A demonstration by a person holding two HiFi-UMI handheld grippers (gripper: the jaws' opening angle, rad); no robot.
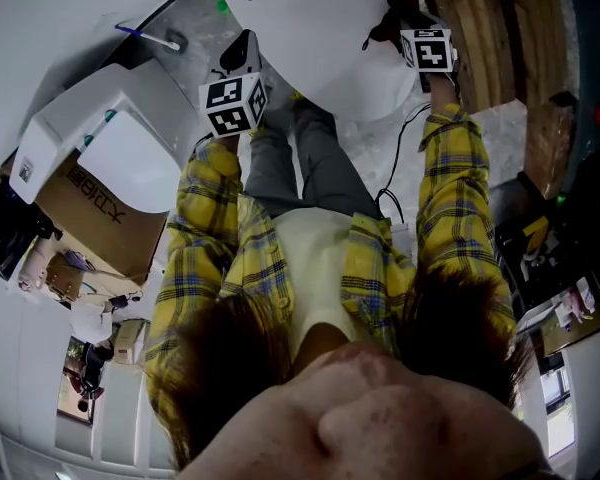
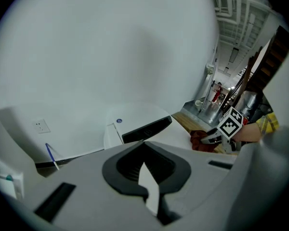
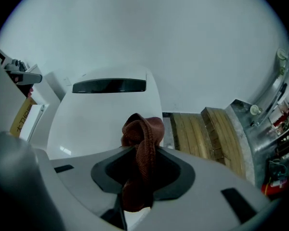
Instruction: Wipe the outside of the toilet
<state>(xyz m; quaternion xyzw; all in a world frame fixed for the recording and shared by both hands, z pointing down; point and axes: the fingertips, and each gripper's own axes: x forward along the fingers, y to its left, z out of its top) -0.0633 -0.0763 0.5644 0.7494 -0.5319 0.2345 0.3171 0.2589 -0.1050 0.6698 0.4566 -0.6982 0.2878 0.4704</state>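
Nearest are the person's yellow checked sleeves (image 1: 450, 168) and grey trousers (image 1: 310, 163). The left gripper (image 2: 147, 174) has its jaws almost together, with only a thin slit between them and nothing in it. It is near the left edge of the toilet (image 3: 106, 114); I cannot tell if it touches. The right gripper (image 3: 140, 153) is clamped on a dark red cloth (image 3: 143, 131), which bunches out past the jaws at the right edge of the closed white lid. To the right of the toilet lie wooden planks (image 3: 202, 134). To the left stand a second white unit (image 1: 110, 143) and a cardboard box (image 1: 110, 218). Behind all is a plain white wall (image 3: 144, 28).
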